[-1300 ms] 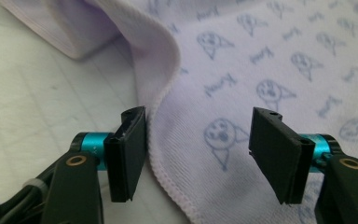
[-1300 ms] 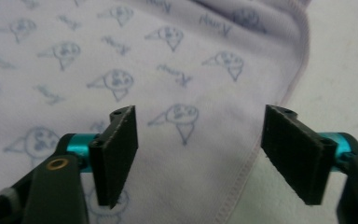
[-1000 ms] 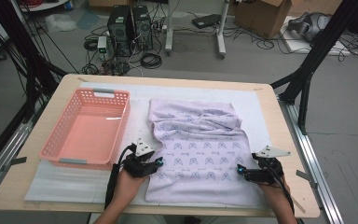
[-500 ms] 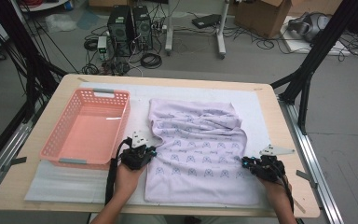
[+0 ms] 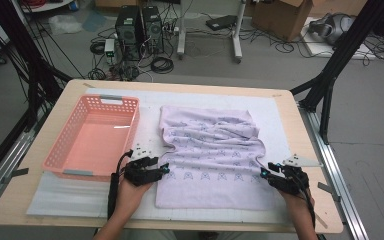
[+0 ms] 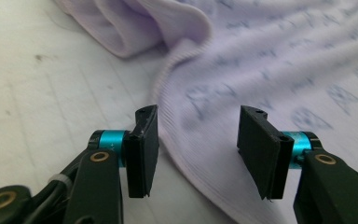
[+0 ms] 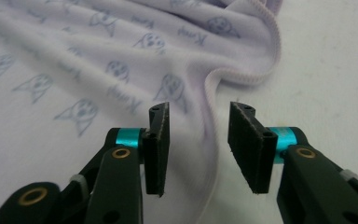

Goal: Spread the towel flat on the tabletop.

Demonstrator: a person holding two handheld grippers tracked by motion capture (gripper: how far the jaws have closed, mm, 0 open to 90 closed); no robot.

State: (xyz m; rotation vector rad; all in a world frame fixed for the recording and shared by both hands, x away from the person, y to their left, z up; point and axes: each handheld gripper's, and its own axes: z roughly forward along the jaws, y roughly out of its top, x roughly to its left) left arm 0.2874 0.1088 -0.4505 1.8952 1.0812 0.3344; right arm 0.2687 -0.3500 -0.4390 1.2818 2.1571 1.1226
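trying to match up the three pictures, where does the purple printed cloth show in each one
High view: the purple cloth lies spread at the table's middle, right of the pink basket, between the two tools.
Left gripper view: it covers the upper right, its edge running down between the open jaws.
Right gripper view: it covers the left and centre, its stitched edge curling between the open jaws.
Shared landmark: the white mat under the cloth.

Light wooden table (image 5: 300, 125), white foam mat (image 5: 65, 197) covering most of it. On mat: pink perforated plastic basket (image 5: 92, 140), lilac printed cloth (image 5: 215, 160).
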